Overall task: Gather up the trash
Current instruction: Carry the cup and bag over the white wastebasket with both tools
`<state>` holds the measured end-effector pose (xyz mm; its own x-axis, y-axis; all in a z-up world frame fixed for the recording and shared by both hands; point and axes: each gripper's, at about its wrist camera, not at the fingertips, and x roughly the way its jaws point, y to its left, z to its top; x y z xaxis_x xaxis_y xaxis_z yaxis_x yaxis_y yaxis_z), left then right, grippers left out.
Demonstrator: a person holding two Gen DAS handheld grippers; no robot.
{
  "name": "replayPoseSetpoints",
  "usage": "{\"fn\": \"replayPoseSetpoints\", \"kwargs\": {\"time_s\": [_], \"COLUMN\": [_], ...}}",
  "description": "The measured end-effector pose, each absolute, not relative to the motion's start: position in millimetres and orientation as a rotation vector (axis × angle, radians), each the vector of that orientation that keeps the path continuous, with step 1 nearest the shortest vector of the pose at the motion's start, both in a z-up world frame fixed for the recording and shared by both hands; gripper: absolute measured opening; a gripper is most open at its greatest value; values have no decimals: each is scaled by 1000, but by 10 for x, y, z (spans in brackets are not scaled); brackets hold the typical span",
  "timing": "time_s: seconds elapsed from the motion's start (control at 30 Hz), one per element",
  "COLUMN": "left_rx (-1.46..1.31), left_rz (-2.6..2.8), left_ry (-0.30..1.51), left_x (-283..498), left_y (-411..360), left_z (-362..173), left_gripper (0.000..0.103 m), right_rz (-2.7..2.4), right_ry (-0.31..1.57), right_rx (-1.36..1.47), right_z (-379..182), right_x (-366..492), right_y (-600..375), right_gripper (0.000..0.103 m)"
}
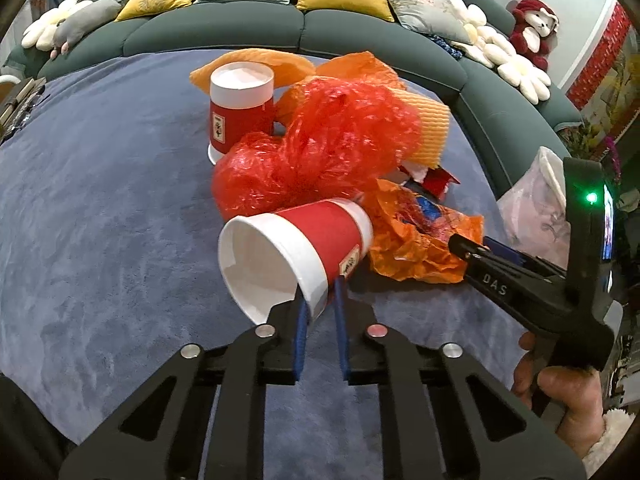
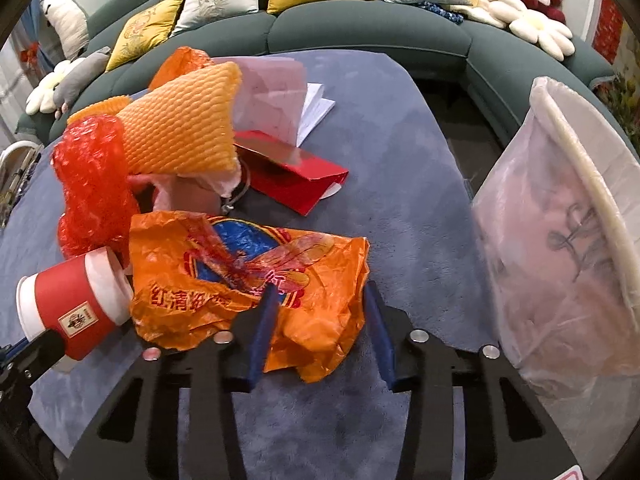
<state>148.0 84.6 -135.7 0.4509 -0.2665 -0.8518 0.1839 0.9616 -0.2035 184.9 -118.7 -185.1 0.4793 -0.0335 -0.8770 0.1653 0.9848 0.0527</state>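
On the blue cloth (image 1: 100, 200) covering the low table, a heap of rubbish is sitting in front of a green sofa (image 1: 224, 28) lined with yellow and pale cushions. The left gripper (image 1: 320, 300) is pinching the rim of a red-and-white paper cup (image 1: 296, 256) that is lying on its side with its mouth facing the camera; one blue finger is pressing inside the rim and the other outside, so the jaws are clamped on the cup wall. Just behind that cup a crumpled red plastic bag (image 1: 320, 148) is bulging up, and beyond it a second paper cup (image 1: 240, 112) is standing upside down on the cloth. An orange foam net (image 2: 180, 124) is leaning against the red bag, touching it. To the right of the tipped cup an orange plastic bag (image 2: 248, 292) with a blue and red print is lying flattened and wrinkled. The right gripper (image 2: 320, 308) is reaching over this bag with its jaws spread apart, one finger resting on the plastic and the other just off its right edge; it is not gripping anything. Further back, a red paper envelope (image 2: 296, 176) and some white folded paper (image 2: 316, 112) are lying on the cloth. At the right edge of the table a bin lined with a translucent bag (image 2: 560, 240) is standing tilted toward the pile, well apart from the cups. A red stuffed monkey (image 1: 534, 28) is sitting on the sofa's far right end.
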Motion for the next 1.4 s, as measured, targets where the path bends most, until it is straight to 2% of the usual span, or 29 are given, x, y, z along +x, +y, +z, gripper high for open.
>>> {"fn": "replayPoseSetpoints", "kwargs": {"time_s": [0.03, 0.1, 0.43, 0.73, 1.03, 1.4], "left_rx": [-81, -75, -66, -60, -1, 49], "left_rz": [-279, -278, -268, -318, -419, -589], "left_ry": [1066, 1062, 1024, 967, 892, 849], "left_x": [1467, 1433, 1225, 981, 775, 667], "left_y": [833, 821, 833, 666, 171, -735], "left_z": [-1349, -1325, -1080, -727, -343, -81], "left_gripper": [9, 3, 2, 2, 2, 2], "right_rz": [-116, -111, -109, -175, -252, -379], "right_ry": [1062, 1063, 993, 879, 770, 687], "right_rx": [134, 142, 164, 163, 160, 185], "right_z": [-1830, -1797, -1413, -805, -223, 122], "right_x": [1829, 1792, 1475, 1120, 788, 434], "right_y": [-1170, -1173, -1185, -1411, -1806, -2550], "right_gripper": [22, 7, 4, 4, 4, 4]}}
